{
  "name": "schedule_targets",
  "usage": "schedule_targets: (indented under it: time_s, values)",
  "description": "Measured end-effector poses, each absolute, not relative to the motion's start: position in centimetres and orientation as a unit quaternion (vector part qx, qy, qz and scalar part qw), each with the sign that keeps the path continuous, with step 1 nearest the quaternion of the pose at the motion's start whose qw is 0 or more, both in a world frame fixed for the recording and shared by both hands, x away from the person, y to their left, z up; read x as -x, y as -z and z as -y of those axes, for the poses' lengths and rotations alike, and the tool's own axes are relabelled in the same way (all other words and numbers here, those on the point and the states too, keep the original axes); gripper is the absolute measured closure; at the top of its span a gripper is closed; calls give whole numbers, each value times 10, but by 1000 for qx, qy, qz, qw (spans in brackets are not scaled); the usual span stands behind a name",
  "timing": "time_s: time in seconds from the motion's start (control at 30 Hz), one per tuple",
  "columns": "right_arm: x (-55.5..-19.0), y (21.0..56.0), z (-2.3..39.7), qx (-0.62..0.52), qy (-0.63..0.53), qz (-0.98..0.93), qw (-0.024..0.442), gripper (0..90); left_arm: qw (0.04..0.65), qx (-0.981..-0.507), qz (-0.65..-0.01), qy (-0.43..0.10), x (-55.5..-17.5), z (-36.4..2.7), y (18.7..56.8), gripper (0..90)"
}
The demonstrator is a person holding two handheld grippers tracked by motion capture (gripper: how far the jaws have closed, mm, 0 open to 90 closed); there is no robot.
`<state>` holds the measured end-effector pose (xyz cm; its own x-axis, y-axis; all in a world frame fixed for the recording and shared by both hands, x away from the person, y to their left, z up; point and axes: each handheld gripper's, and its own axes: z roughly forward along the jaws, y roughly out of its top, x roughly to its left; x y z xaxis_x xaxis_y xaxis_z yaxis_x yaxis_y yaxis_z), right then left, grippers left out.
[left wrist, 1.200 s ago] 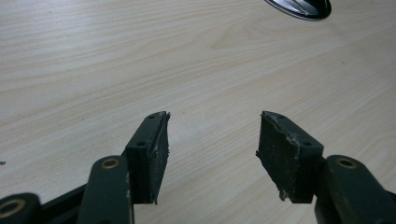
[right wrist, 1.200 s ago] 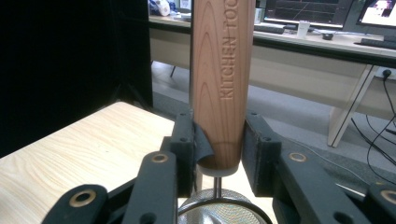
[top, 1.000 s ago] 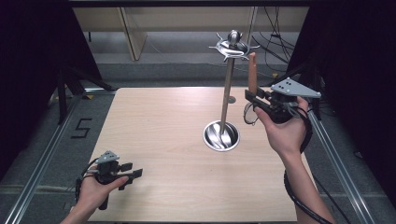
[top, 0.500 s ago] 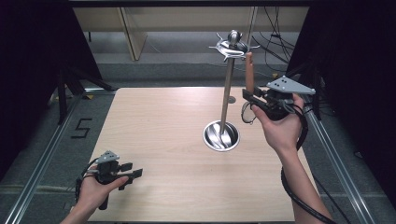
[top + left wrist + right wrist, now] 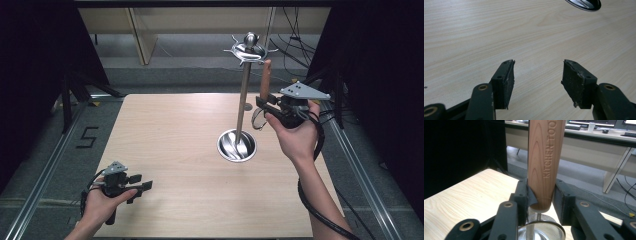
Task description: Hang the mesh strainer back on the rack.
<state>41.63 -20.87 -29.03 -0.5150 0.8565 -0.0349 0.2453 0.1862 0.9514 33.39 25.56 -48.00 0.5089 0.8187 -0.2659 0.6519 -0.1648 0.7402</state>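
Your right claw [image 5: 263, 106] is clamping the lower end of a wooden handle [image 5: 543, 162] stamped "KITCHEN TOO…", its jaws pressing on either side. The handle is standing upright, and below the jaws a small wire-mesh strainer [image 5: 541, 227] is hanging from it on a thin metal stem. You are holding this tool raised just to the right of the rack's pole [image 5: 242, 100], with the handle's top [image 5: 265, 80] just below and beside the hook crown [image 5: 248, 50].

You seem to be hanging the strainer on the rack. The next move calls for finding the handle's hanging hole or loop, which I cannot make out, and steering it onto one prong without knocking the pole.

Your left claw [image 5: 537, 75] is resting wide open and empty, low over the bench [image 5: 165, 150], well away from the rack's round base [image 5: 236, 146].
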Motion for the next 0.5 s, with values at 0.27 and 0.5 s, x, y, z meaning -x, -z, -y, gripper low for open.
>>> schedule_targets:
  time_s: [0.27,0.5]
  values:
    - [-405,291,212,-398,-505,-700,310,499,426,-757,-486,-98,-334,-256,480,420]
    - [-394,296,224,-397,-503,-699,317,460,426,-757,-486,-99,-334,-255,480,420]
